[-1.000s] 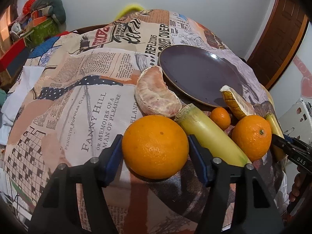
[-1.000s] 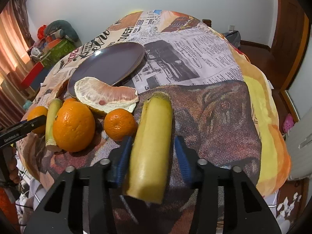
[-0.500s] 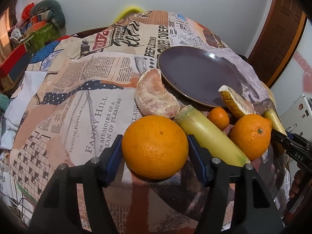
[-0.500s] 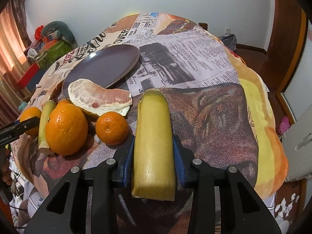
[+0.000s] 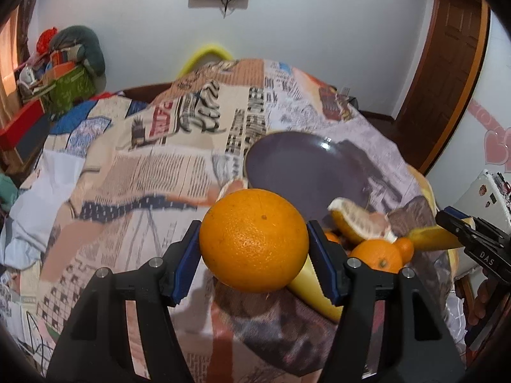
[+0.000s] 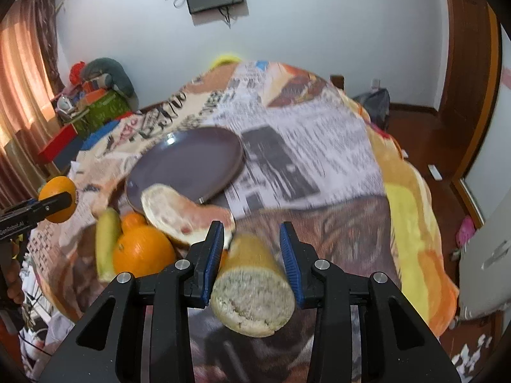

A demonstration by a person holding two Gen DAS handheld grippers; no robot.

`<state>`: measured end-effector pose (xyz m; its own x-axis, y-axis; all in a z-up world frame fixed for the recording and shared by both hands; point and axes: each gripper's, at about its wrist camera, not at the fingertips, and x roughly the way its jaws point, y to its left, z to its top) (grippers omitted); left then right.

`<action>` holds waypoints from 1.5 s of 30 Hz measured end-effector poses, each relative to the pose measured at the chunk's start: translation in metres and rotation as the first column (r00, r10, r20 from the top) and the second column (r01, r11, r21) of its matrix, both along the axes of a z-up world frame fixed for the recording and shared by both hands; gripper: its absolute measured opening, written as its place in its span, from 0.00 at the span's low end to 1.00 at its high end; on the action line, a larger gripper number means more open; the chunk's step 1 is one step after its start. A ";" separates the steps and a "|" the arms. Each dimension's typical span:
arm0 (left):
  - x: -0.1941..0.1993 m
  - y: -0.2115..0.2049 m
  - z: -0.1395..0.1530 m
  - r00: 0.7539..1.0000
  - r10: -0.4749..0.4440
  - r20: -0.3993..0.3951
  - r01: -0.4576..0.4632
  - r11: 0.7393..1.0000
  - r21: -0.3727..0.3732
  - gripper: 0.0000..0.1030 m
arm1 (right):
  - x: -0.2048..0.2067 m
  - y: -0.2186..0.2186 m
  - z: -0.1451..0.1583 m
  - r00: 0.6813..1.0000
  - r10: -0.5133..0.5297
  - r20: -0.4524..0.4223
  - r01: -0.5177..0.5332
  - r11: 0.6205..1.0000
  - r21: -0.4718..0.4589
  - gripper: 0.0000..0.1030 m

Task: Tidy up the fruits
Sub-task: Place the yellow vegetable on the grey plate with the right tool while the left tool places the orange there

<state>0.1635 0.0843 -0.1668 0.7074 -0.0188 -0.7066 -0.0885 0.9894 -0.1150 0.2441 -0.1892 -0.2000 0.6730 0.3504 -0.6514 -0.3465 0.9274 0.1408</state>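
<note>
1. Gripping the large orange (image 5: 254, 239) in my left gripper (image 5: 254, 255), I have both blue pads pressed against its sides, and it sits clear above the newspaper-print tablecloth (image 5: 134, 185), on the near side of the purple plate (image 5: 306, 172).
2. My right gripper (image 6: 252, 255) is clamped on the cut yellow stalk (image 6: 252, 290), whose pale fibrous end faces the camera; it too is off the cloth, nearer to me than the plate.
3. From the right wrist view, the plate lies flat on the cloth with nothing on its visible face.
4. A peeled pomelo piece (image 6: 182, 217) rests against the plate's near edge, overlapping its rim.
5. Just nearer than the plate, beside the pomelo, lies a second orange (image 6: 142, 252), with a small tangerine (image 6: 132, 220) touching it on the plate side.
6. Another yellow stalk (image 6: 107, 242) lies to the left of that orange, touching it.
7. In the left wrist view a second pomelo piece (image 5: 236, 188) peeks out at the plate's left edge, mostly hidden behind my held orange.
</note>
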 end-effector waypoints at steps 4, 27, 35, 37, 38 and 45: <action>0.006 -0.004 0.009 1.000 -0.009 0.030 0.010 1.000 -0.004 0.62 | 0.008 0.004 0.008 1.000 0.004 0.027 -0.005 1.000 0.009 0.32; 0.070 -0.008 0.012 0.997 -0.052 0.049 0.052 0.999 0.011 0.62 | 0.049 0.047 0.041 0.984 0.091 0.154 -0.095 0.995 0.017 0.32; 0.098 -0.005 -0.006 0.998 -0.062 0.011 0.062 0.998 0.008 0.62 | 0.069 0.064 0.033 0.984 0.118 0.136 -0.121 0.993 0.014 0.32; 0.104 -0.006 -0.011 0.998 -0.070 -0.001 0.070 0.997 0.012 0.62 | 0.073 0.068 0.032 0.983 0.126 0.133 -0.128 0.992 0.009 0.32; 0.106 -0.007 -0.014 0.997 -0.075 -0.007 0.075 0.997 0.017 0.62 | 0.075 0.070 0.031 0.983 0.133 0.130 -0.135 0.991 0.005 0.32; 0.126 -0.010 -0.030 0.993 -0.099 -0.058 0.100 0.995 0.016 0.62 | 0.095 0.086 0.023 0.981 0.169 0.095 -0.168 0.986 -0.013 0.32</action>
